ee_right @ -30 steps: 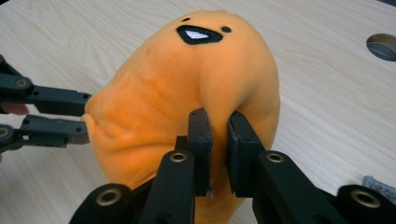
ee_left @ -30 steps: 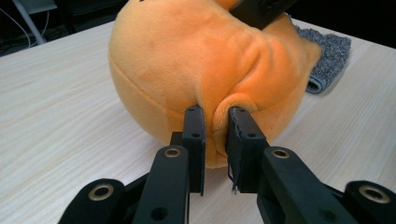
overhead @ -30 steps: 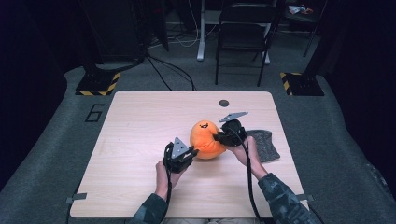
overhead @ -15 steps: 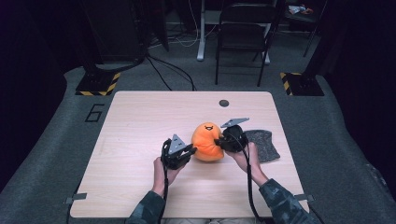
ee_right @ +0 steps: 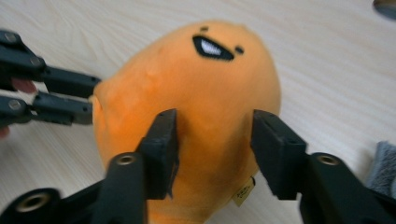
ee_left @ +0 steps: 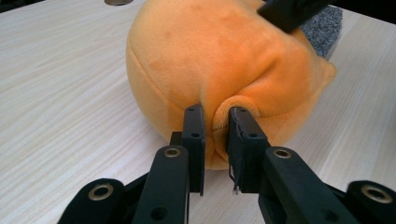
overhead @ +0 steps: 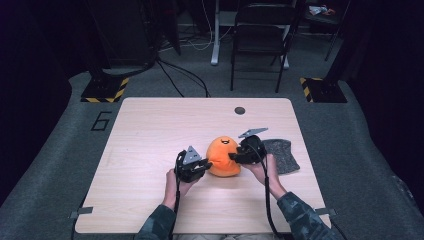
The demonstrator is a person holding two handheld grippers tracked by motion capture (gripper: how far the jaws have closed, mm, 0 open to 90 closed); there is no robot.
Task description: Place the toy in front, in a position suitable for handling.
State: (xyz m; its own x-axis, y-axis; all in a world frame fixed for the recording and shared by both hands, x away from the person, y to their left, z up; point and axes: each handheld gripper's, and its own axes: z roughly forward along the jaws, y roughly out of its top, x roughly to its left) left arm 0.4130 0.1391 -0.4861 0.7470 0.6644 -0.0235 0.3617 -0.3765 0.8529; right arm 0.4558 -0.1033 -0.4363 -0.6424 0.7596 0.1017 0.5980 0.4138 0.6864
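An orange plush toy (overhead: 223,156) with a small black smiling face (ee_right: 212,47) lies on the wooden table (overhead: 150,130), between my two grippers. My left gripper (overhead: 204,167) is at its left side. In the left gripper view that gripper (ee_left: 215,126) is shut on a small nub of the plush (ee_left: 224,70). My right gripper (overhead: 234,156) comes in from the right. Its jaws (ee_right: 215,135) straddle the plush body and press into its sides, the face pointing away from me. The left gripper (ee_right: 88,95) also appears at the plush's left edge in the right gripper view.
A grey fuzzy cloth (overhead: 281,155) lies flat just right of the right hand. A small dark round disc (overhead: 240,110) sits near the table's far edge. A black folding chair (overhead: 260,45) stands on the floor beyond the table.
The plush has turned so its face points to the far side and has shifted slightly toward me. My left gripper moved right to the plush and shut on its nub.
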